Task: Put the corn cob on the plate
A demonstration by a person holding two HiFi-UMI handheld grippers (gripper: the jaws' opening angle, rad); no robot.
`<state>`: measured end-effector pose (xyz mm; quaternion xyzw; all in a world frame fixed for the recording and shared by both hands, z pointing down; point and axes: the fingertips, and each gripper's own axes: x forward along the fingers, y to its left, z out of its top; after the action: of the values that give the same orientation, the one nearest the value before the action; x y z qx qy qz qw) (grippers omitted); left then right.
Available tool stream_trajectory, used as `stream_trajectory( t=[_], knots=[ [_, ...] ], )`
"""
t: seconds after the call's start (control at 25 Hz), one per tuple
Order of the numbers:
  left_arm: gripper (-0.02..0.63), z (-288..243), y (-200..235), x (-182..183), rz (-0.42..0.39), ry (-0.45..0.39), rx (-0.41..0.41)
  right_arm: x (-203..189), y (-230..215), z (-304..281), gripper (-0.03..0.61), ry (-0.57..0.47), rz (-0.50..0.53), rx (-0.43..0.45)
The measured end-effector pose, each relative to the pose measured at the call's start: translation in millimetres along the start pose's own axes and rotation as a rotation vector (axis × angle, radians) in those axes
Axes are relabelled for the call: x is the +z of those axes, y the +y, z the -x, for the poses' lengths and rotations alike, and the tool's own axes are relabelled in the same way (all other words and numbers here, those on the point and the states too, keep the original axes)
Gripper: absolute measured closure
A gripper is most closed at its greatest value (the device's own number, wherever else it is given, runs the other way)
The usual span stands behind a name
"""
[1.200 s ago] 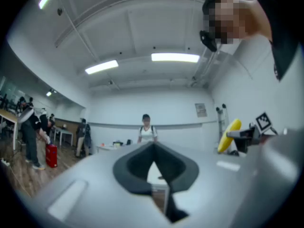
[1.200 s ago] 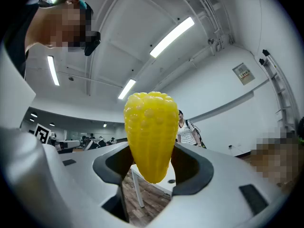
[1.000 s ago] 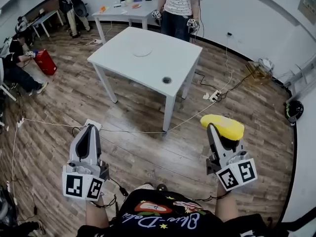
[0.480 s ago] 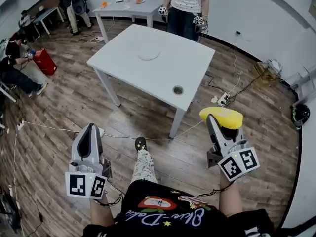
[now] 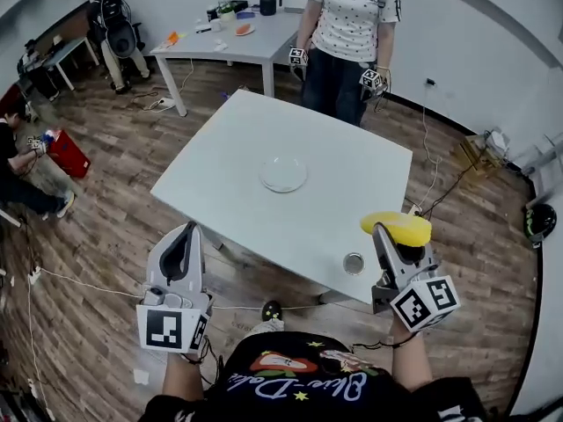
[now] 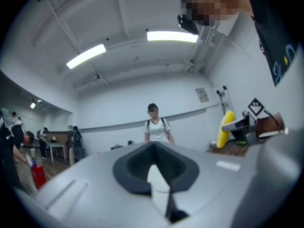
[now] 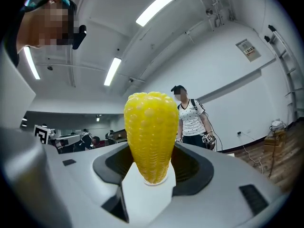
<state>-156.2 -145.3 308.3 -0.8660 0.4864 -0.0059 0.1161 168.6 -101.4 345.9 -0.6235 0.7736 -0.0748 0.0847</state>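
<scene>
The yellow corn cob (image 5: 397,228) lies crosswise in my right gripper (image 5: 393,237), which is shut on it over the near right corner of the white table (image 5: 229,196). In the right gripper view the corn cob (image 7: 149,132) stands up between the jaws of that gripper (image 7: 148,177). A white plate (image 5: 283,173) sits at the table's middle, well beyond both grippers. My left gripper (image 5: 183,240) hovers at the table's near left edge, jaws together and holding nothing. In the left gripper view that gripper (image 6: 156,177) points level, with the corn cob (image 6: 226,128) off to the right.
A person in a dotted shirt (image 5: 350,25) stands behind the table with a gripper in each hand. A round cable hole (image 5: 354,263) is near the table's front edge. A second table (image 5: 224,38) with a kettle stands at the back. A red box (image 5: 67,152) and cables lie on the floor.
The view has advanced toward the white table, which now sits right before both grippers. The corn cob stays in the right gripper. The person behind the table looks nearer.
</scene>
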Motion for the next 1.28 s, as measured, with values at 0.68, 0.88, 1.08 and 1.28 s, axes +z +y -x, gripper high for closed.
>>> stream_trajectory(
  t=[0.68,0.88,1.08,1.28],
  knots=[
    [0.611,-122.8,57.4,-18.3,0.179,-0.003,0.007,-45.6,-31.6,-207.8,0.324,0.395,0.254,0.265],
    [0.611,-113.2,66.0,-35.0,0.200,0.026,0.054,-107.1,-23.0,-266.4,0.322,0.713,0.380,0.447],
    [0.611,-89.9,84.3,-53.4,0.225,0.068,0.122,-167.0,-7.1,-301.5,0.324,1.009,0.459,0.572],
    [0.611,-63.4,98.6,-73.7,0.255,0.103,0.201,-217.4,-4.3,-307.6,0.322,1.310,0.708,0.674]
  ],
)
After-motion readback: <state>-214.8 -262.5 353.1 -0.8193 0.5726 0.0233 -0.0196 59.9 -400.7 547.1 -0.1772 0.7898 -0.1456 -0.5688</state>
